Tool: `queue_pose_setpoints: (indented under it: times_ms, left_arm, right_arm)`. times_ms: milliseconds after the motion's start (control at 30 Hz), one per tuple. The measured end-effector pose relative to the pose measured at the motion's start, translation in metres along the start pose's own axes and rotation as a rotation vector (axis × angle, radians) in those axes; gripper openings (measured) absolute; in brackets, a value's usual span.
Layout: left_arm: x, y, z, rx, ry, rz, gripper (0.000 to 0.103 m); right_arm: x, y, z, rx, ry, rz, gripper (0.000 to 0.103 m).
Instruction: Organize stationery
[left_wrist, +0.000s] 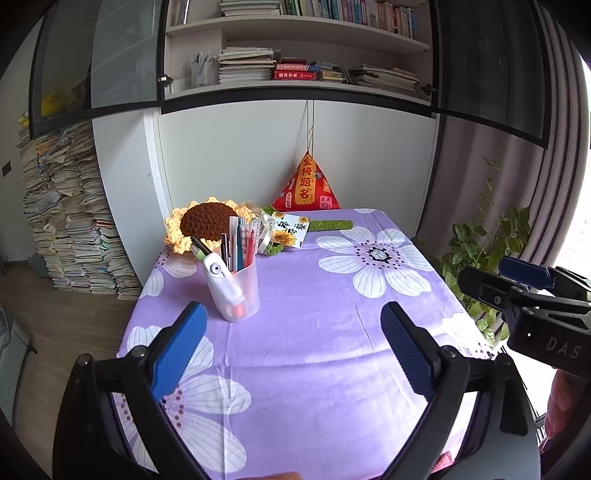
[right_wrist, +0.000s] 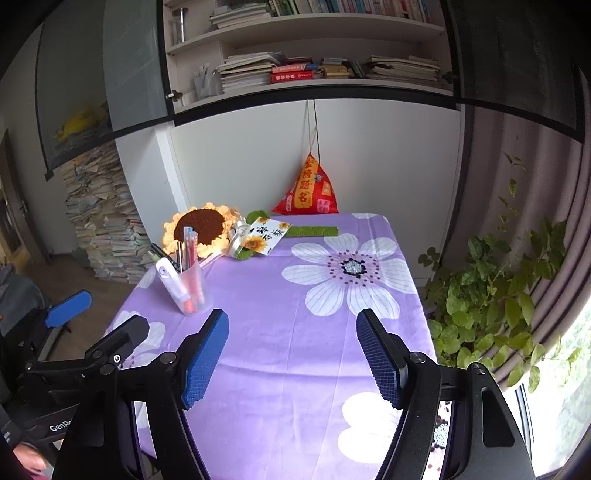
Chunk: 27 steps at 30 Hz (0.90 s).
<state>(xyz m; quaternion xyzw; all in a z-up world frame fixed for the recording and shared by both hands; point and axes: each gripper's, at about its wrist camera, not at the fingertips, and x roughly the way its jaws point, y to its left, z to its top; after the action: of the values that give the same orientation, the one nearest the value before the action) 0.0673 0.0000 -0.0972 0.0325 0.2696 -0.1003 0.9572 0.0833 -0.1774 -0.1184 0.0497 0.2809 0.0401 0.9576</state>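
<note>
The left gripper (left_wrist: 291, 332) hangs over the purple flowered surface (left_wrist: 314, 295), jaws wide apart with nothing between them. Just beyond its left finger stands a translucent cup (left_wrist: 238, 291) packed with pens (left_wrist: 240, 243) and a white correction tape (left_wrist: 221, 277). The right gripper (left_wrist: 517, 284) enters at the right edge.

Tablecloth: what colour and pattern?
Purple tablecloth with large white flowers; clearest in the right wrist view.

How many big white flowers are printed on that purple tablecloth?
5 show in the left wrist view: one far right, one behind the translucent plastic pen cup, one left edge, one near left, one right edge. More may be hidden.
</note>
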Motion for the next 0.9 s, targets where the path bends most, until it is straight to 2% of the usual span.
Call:
queue_pose_setpoints:
  times_ms: [267, 533, 900]
  left_arm:
    - [-0.025, -0.001, -0.004, -0.016, -0.032, 0.029, 0.097]
    - [-0.049, -0.002, -0.003, -0.016, -0.096, 0.041, 0.1]
    - [-0.063, -0.002, -0.004, -0.003, -0.128, 0.048, 0.101]
  right_arm:
    - [-0.023, 0.0, -0.009, 0.006, -0.018, 0.015, 0.072]
    - [-0.047, 0.0, -0.009, 0.006, -0.083, -0.003, 0.073]
    - [-0.059, 0.008, -0.011, -0.003, -0.108, 0.006, 0.073]
